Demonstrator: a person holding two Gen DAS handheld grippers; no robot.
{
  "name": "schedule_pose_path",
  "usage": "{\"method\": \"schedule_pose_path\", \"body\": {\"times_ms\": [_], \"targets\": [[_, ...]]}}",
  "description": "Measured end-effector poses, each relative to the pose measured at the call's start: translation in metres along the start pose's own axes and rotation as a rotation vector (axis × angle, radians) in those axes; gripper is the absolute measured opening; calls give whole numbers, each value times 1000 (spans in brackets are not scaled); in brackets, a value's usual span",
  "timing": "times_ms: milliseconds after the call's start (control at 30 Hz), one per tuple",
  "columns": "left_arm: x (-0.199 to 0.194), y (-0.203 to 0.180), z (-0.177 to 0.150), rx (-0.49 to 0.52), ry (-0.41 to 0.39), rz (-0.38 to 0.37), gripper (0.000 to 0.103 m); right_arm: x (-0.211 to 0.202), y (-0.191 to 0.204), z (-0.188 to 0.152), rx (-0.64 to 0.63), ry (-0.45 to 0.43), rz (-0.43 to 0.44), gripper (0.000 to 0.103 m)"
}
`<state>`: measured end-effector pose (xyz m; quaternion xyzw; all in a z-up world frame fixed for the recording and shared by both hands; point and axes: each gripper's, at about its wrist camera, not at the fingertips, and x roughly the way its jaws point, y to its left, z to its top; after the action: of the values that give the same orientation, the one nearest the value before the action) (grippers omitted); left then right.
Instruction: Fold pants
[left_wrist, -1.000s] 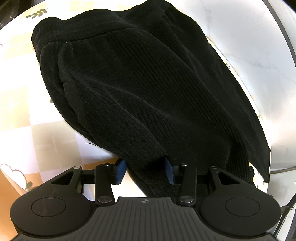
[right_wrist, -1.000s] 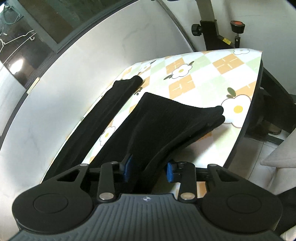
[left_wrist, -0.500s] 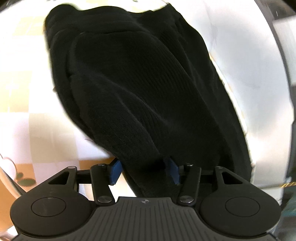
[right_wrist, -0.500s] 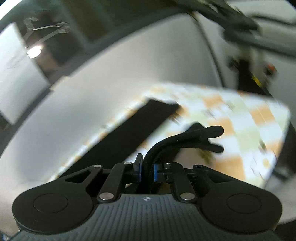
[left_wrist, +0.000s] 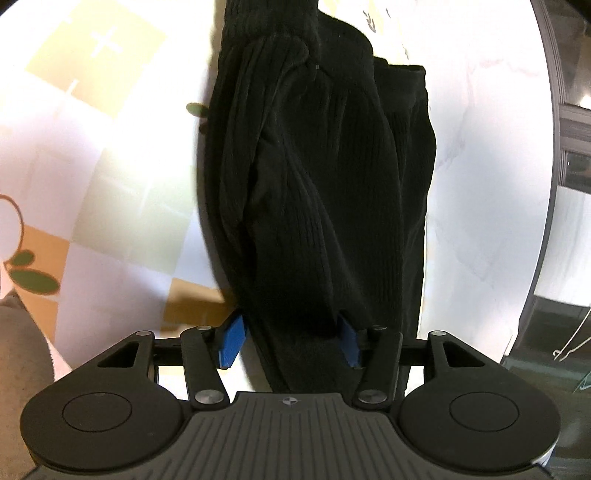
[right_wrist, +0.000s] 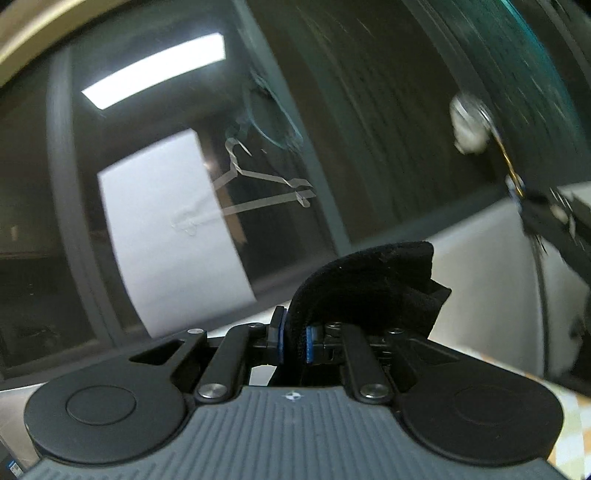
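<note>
Now, left gripper (left_wrist: 290, 341): I hold it wide around the black pants (left_wrist: 317, 192).
Right gripper (right_wrist: 293, 341): I pinch a pants fold (right_wrist: 373, 288).

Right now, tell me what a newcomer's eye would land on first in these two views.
The black ribbed pants fill the middle of the left wrist view, hanging bunched over the checked floral tablecloth, with the left tongs spread wide around the fabric. In the right wrist view, the right tongs pinch a thick fold of the same cloth. Behind them a dark window shows a hanger and a bright ceiling light.
</note>
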<state>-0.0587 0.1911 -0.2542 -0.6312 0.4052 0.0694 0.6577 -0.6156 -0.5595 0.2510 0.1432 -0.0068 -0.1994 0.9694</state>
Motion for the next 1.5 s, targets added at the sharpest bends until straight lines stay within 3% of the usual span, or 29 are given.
{"method": "schedule_pose_path", "body": {"times_ms": [133,300,333,433,533,600,800,933,1000,1067,1133,1267,1367,1433,1500], "targets": [[3,-4,-5,6,-6,-7,60,-3,19,14,-58,-50,33,10],[5,-6,-7,-6,-38,-35,61,-3,21,16,-83,-55,9,10],[6,-6,-4,-20,-52,-37,58,0,17,13,-77,-40,-5,10],[2,-13,4,-36,-98,-25,22,12,-3,0,-42,31,-62,10],[-14,-38,16,28,-151,-53,18,37,-29,-19,56,162,-115,10],[-30,-63,31,66,-185,-105,18,47,-36,-24,108,203,-119,10],[-87,-142,69,220,-286,-265,17,36,-17,7,147,26,-1,10],[-112,-161,81,202,-309,-338,17,16,-6,22,136,-76,48,10],[-123,-169,77,220,-307,-378,17,3,-10,20,120,-84,24,10],[-130,-172,67,253,-298,-408,17,-6,-22,7,102,-19,-47,10],[-138,-158,57,268,-264,-383,17,-14,-41,-13,125,74,-131,10],[-146,-91,37,145,-128,-189,17,-42,-68,-62,178,250,-261,10],[-157,-46,17,70,-110,-51,17,-58,-83,-84,249,347,-335,10],[-166,-27,13,3,-111,-6,17,-58,-92,-95,268,382,-377,10],[-169,-29,10,7,-126,21,17,-54,-98,-100,287,379,-391,10]]}}
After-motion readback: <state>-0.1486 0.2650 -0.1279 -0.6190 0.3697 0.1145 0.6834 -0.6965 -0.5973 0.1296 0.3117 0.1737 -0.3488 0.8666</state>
